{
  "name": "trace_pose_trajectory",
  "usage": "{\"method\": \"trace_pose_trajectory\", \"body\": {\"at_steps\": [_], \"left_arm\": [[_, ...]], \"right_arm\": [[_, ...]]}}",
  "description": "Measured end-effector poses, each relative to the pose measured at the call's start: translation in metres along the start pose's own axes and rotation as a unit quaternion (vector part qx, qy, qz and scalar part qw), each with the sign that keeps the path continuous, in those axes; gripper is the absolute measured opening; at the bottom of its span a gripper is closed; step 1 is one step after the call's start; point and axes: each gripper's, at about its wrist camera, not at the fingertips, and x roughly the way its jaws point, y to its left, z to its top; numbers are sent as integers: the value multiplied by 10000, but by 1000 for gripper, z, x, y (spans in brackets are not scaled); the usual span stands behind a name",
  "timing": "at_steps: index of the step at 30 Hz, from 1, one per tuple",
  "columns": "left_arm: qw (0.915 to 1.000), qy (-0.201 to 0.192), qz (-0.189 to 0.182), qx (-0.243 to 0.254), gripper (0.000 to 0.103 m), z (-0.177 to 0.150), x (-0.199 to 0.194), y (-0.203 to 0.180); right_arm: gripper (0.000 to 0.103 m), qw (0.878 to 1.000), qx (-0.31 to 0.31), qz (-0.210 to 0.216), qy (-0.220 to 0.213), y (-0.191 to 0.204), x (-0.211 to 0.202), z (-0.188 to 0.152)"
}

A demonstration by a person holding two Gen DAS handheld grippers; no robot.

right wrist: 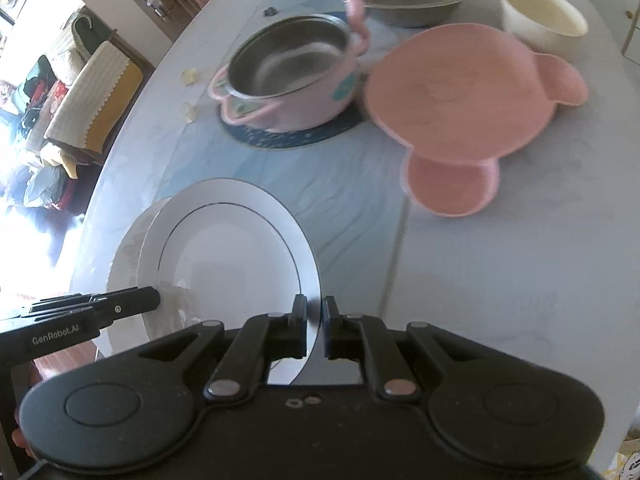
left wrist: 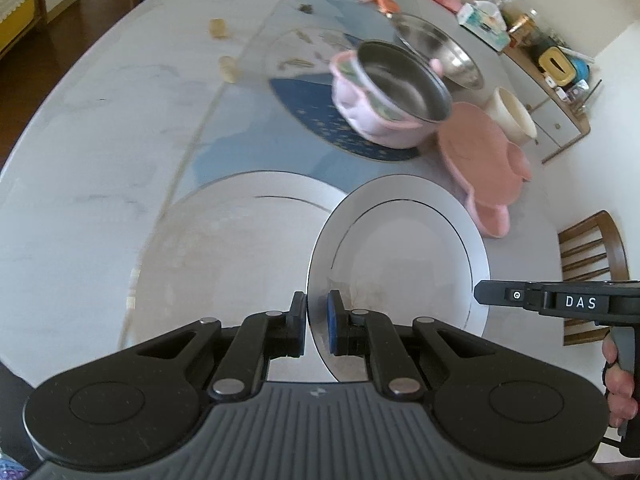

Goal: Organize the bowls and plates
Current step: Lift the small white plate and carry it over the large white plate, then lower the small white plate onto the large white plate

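L gripper (left wrist: 317, 322) and R gripper (right wrist: 314, 326) both pinched nearly shut on opposite rims of white plate (left wrist: 404, 264), held over table (left wrist: 100, 152), overlapping second plate (left wrist: 224, 248) below. Beyond: pink pot (left wrist: 376, 116) w/ steel insert on blue mat (left wrist: 316, 120), pink tray (left wrist: 480, 152), steel bowl (left wrist: 440, 50), cream bowl (left wrist: 514, 114).

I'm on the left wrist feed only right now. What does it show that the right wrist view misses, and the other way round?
Only the left wrist view shows the cluttered sideboard, the wooden chair and the right gripper from the side. Only the right wrist view shows the room off the table's far edge, with a draped sofa. Both show the white plate clamped by the left gripper and right gripper, a larger plate beneath, the pink-handled steel pot, pink plate, steel bowl and cream bowl.
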Motion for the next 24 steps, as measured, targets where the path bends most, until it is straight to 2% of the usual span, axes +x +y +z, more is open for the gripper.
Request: {"method": "trace_pose_trajectory", "body": {"at_steps": [8, 16, 24], "left_arm": [[9999, 110, 31, -106, 9, -2, 0, 41], [9997, 237, -5, -111, 9, -4, 5, 58], [9994, 321, -12, -115, 10, -1, 8, 71]], "right_arm": [[8, 9999, -11, 33, 150, 32, 26, -4], [7, 9999, 13, -41, 161, 47, 36, -5], [7, 9989, -355, -298, 99, 74, 35, -15]]}}
